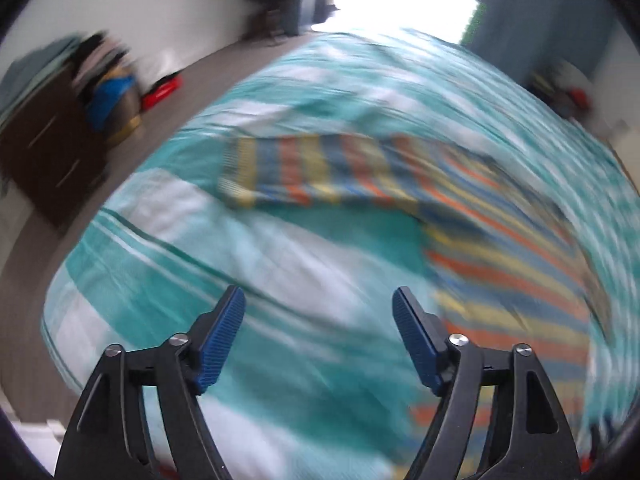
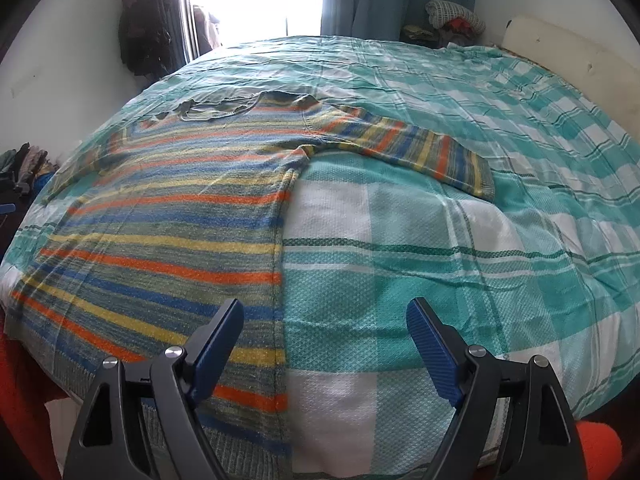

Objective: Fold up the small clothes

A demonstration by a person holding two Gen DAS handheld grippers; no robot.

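My left claw (image 1: 318, 298) is spread wide with nothing between its blue pads, hanging over the teal-and-white checked bedspread (image 1: 256, 248); its view is smeared with blur. My right claw (image 2: 325, 308) also gapes, holding nothing, above the near edge of the bed. The striped sweater (image 2: 168, 220) lies flat on the bedspread (image 2: 440, 240), its side seam just ahead of my right claw's left pad, one sleeve (image 2: 420, 144) stretched out rightward. From the left, the sweater (image 1: 500, 240) lies ahead and right.
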